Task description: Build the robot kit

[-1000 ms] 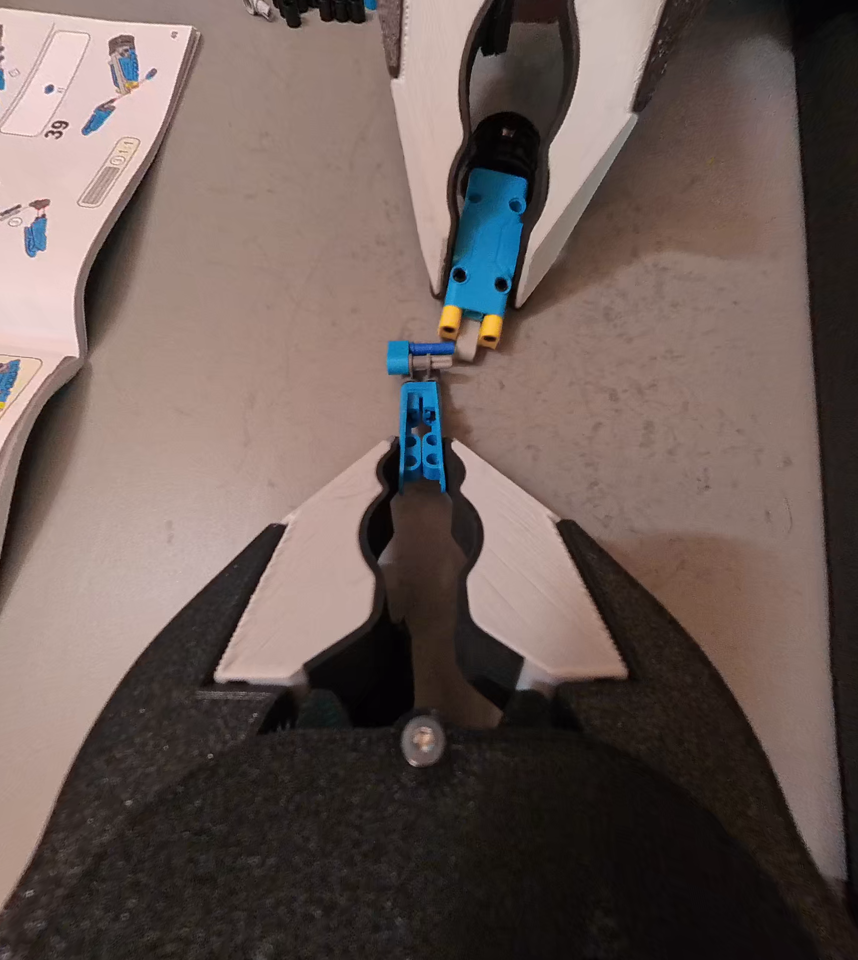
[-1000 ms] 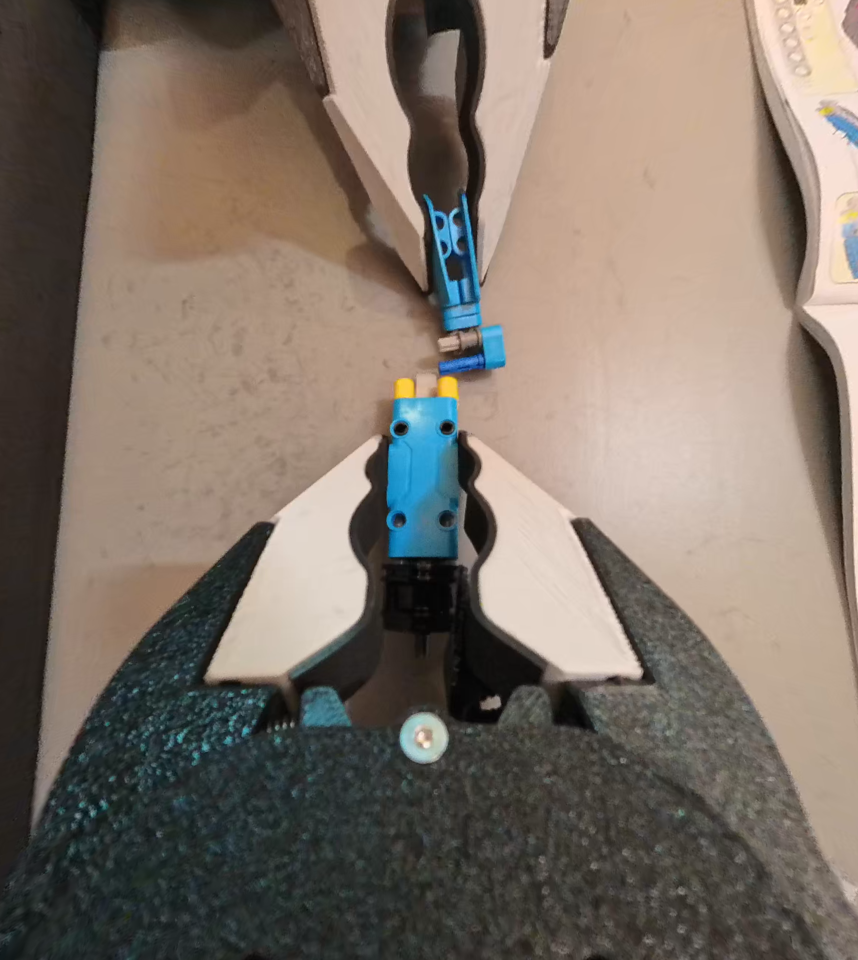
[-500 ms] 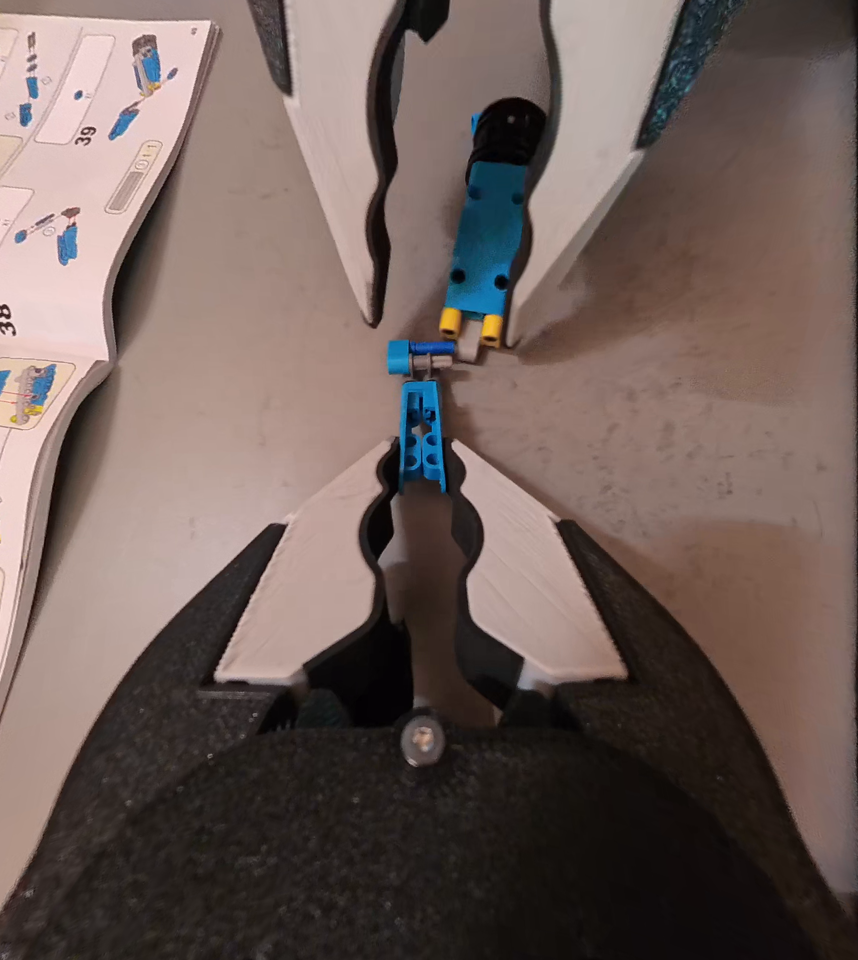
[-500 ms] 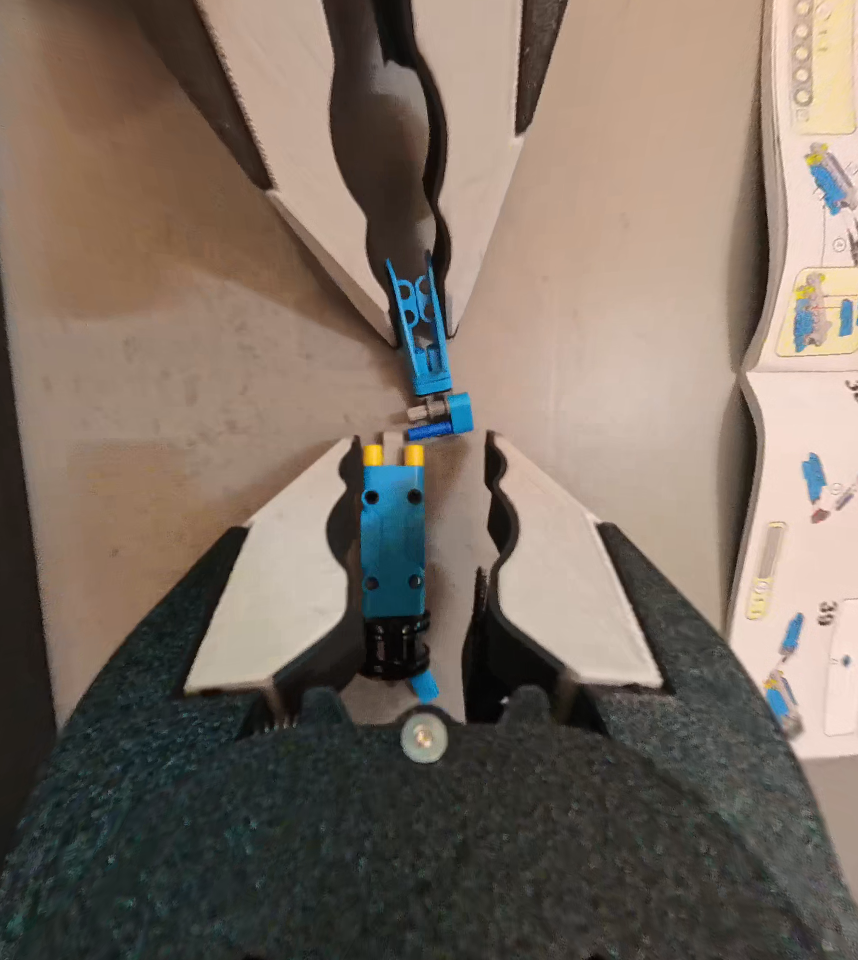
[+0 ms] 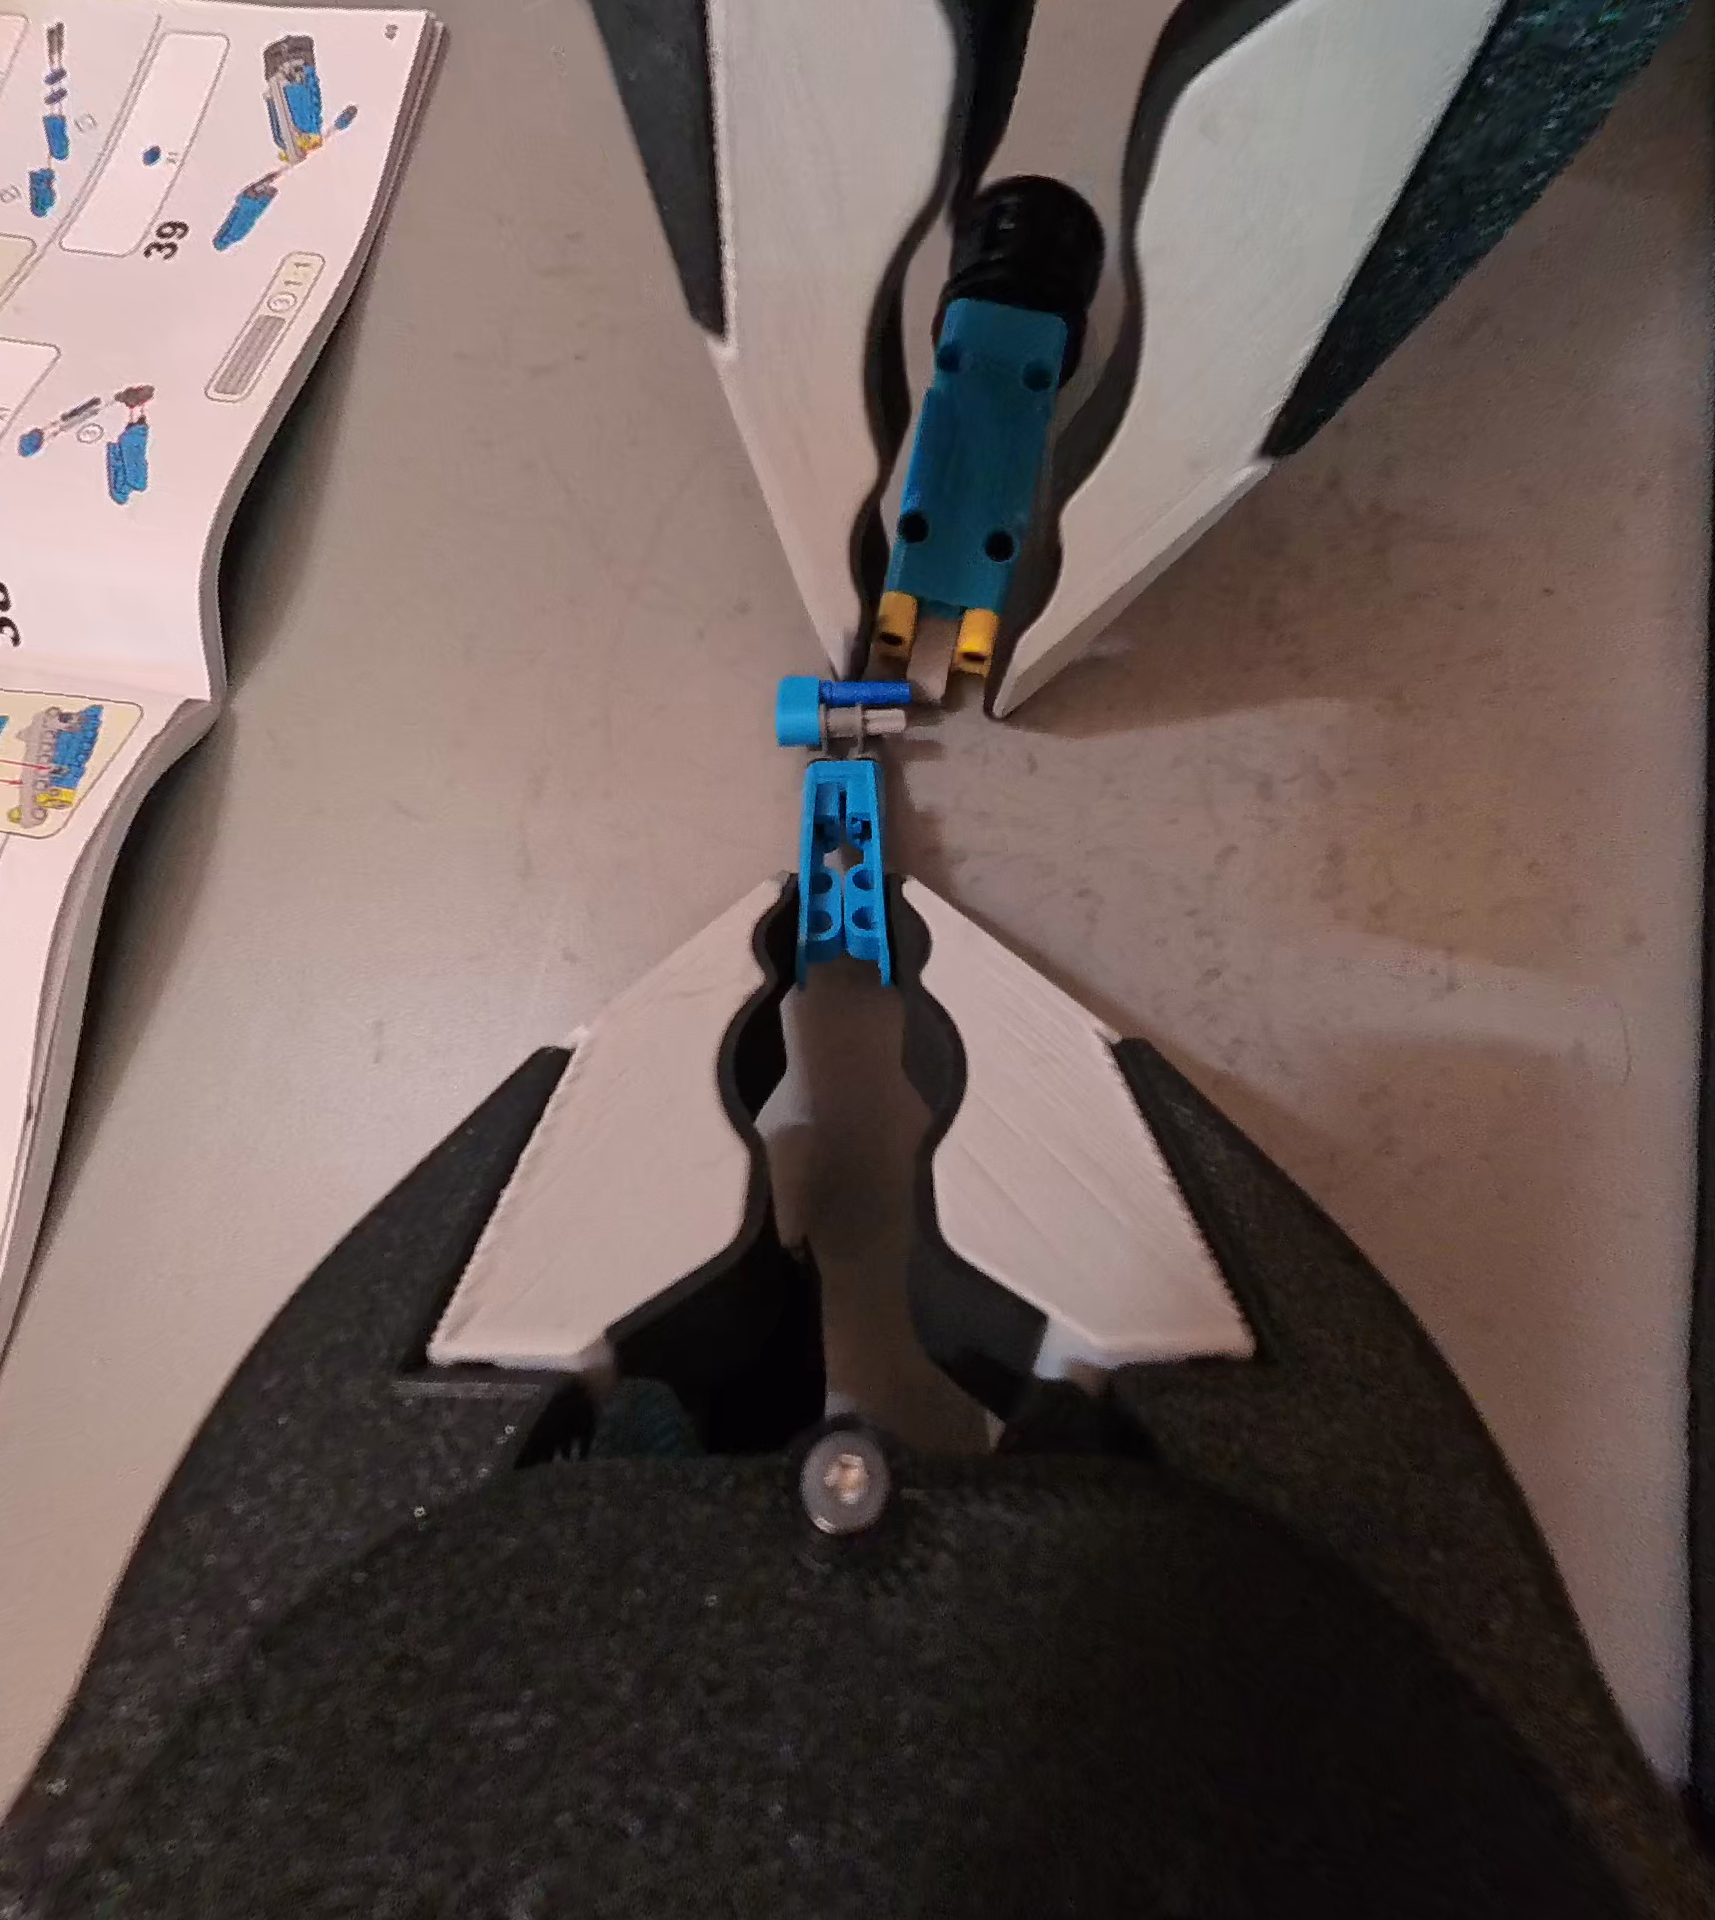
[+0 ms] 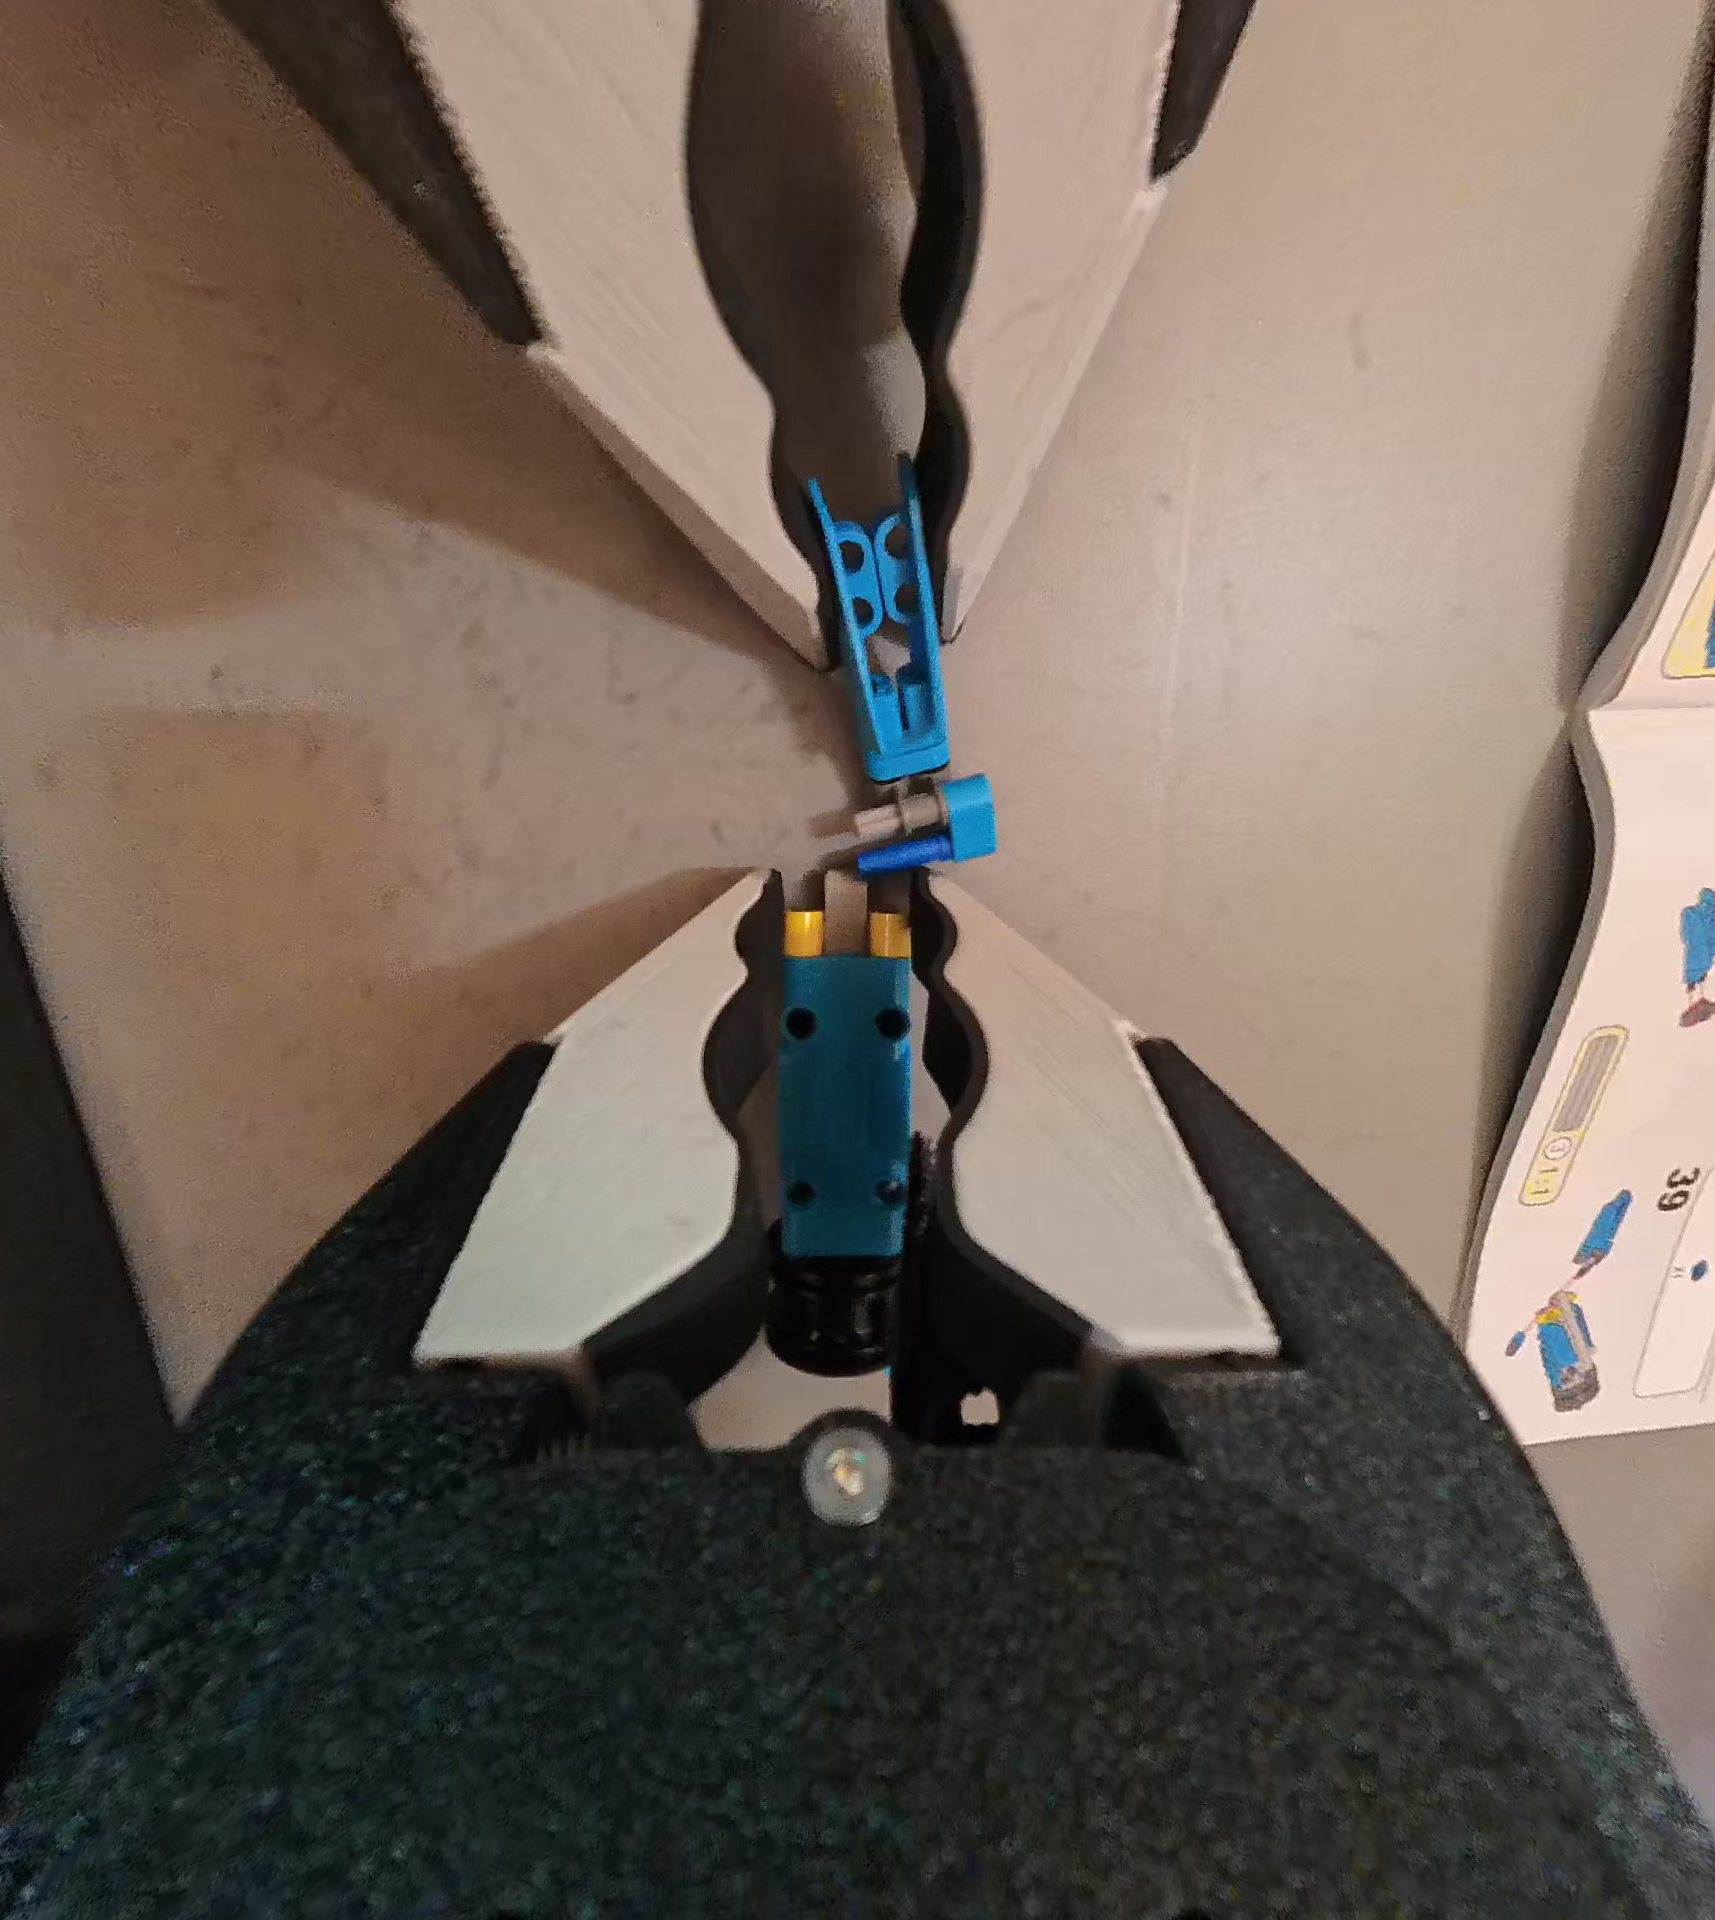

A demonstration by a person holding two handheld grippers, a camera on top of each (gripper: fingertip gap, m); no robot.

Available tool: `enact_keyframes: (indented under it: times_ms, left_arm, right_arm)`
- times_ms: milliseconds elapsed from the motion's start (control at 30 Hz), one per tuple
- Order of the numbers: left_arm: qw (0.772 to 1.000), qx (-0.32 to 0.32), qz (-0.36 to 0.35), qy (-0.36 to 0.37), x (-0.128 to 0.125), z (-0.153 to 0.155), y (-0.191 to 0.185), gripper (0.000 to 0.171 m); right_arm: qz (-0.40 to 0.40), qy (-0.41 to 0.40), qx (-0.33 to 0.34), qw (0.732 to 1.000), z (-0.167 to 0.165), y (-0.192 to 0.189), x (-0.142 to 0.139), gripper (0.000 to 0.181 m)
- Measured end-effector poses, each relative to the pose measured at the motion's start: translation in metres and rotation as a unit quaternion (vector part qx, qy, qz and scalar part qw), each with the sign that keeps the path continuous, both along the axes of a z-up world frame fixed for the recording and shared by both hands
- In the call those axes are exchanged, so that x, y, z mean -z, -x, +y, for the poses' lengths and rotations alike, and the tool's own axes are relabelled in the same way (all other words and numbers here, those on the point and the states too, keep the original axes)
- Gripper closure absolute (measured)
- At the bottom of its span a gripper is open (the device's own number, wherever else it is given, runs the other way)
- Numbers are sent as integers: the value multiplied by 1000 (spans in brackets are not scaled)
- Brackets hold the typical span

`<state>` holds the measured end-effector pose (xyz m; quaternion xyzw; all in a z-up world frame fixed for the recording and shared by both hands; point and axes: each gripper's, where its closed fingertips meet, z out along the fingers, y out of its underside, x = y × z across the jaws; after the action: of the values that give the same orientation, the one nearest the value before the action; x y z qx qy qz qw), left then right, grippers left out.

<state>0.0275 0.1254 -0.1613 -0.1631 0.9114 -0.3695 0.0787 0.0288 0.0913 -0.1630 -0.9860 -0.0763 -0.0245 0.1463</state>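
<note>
**Two claws, nose to nose, each around a blue toy piece**

In the left wrist view, we saw our left claw [image 5: 840, 914] squeezed tight on a thin blue piece [image 5: 845, 873]. The piece stuck out past the white fingers [image 5: 624, 1122]. At its far end sat a small round blue knob [image 5: 799, 709] with a dark blue pin [image 5: 868, 691] and a grey pin [image 5: 874, 719] pointing sideways. Just past the pins we saw the right claw [image 5: 920, 681] facing us. Between its fingers was a big blue block [image 5: 972, 468] with two yellow pegs [image 5: 898, 629] at the near end and a black round part [image 5: 1024, 244] at the far end. An open paper booklet [image 5: 105, 416] with pictures lay on the grey table [image 5: 520, 727], well off to the left.

In the right wrist view, we saw our right claw [image 6: 842, 883] closed in near the big blue block [image 6: 845, 1122], with its fingers [image 6: 604, 1174] close on both sides. We could not tell if the fingers truly pressed on the block. The yellow pegs [image 6: 806, 930] reached almost to the fingertips. The dark blue pin [image 6: 900, 857] was just beside the pegs, and we could not tell if they touched. Across from us, the left claw [image 6: 884, 644] gripped the thin blue piece [image 6: 884, 634], which leaned a little. The booklet [image 6: 1684, 1039] lay at the right edge of the table [image 6: 313, 727].
</note>
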Motion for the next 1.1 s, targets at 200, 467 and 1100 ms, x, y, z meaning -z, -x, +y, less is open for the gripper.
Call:
enact_keyframes:
  times_ms: [200, 467, 1100]
  left_arm:
    - [1000, -11, 15, 8, 0, 1, -2, 157]
    - [999, -21, 31, 17, -2, 6, -4, 157]
    - [997, -44, 35, 48, -21, 23, -11, 157]
  right_arm:
    - [-25, -65, -11, 997, 2, 0, -14, 158]
    - [13, -156, -46, 987, 17, 16, -27, 158]
    - [146, -380, -12, 913, 27, 11, -82, 174]
